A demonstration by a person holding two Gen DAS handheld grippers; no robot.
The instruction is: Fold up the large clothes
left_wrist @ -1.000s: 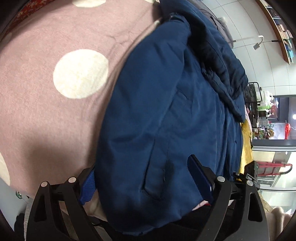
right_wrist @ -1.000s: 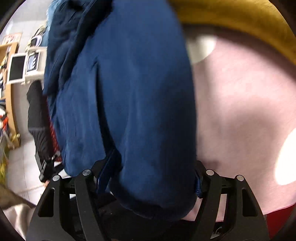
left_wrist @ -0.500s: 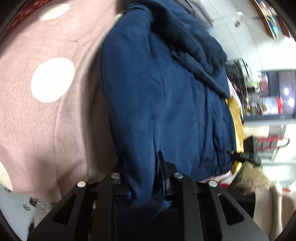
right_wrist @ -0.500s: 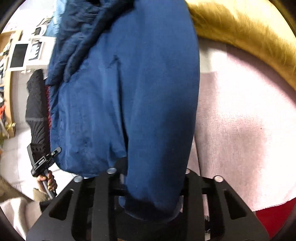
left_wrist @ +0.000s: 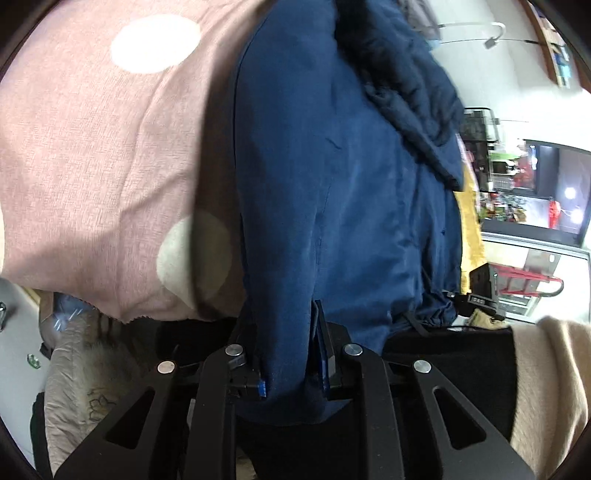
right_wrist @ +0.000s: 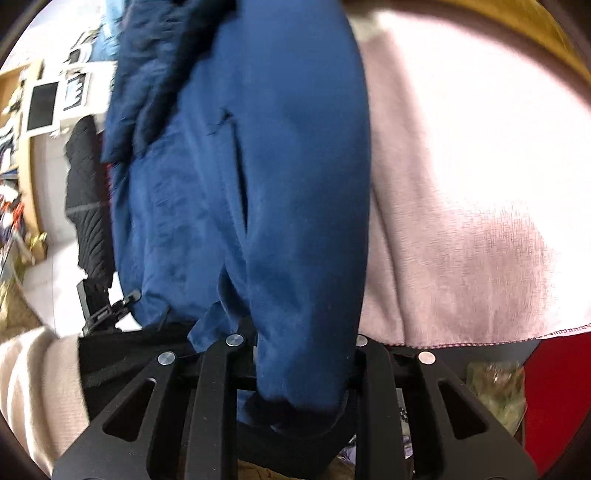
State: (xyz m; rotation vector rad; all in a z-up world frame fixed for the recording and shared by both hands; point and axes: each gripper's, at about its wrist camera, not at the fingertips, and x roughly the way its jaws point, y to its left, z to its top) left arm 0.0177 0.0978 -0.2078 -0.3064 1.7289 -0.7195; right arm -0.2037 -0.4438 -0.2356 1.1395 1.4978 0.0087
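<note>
A large navy blue jacket [left_wrist: 332,184] lies lengthwise on a pink blanket with white dots [left_wrist: 92,147], its padded hood end at the far side. My left gripper [left_wrist: 288,354] is shut on the left part of the near hem, and the cloth bunches between its blue pads. In the right wrist view the same jacket [right_wrist: 277,166] runs away from me over the pink blanket [right_wrist: 461,184]. My right gripper [right_wrist: 303,358] grips the right part of the hem. Its jaws are closing, with a thick fold of jacket pressed between them and hiding the pads.
A mustard yellow cloth [right_wrist: 480,22] lies beyond the blanket. A beige sleeve [left_wrist: 546,369] shows at the frame edge, seen too in the right wrist view [right_wrist: 29,369]. Black clothing [right_wrist: 85,192] hangs past the jacket's left side. Red fabric [right_wrist: 554,387] lies under the blanket's edge.
Both grippers went from open around the hem to shut on it. Both have since drawn back a little with the jacket's edge lifted off the blanket.
</note>
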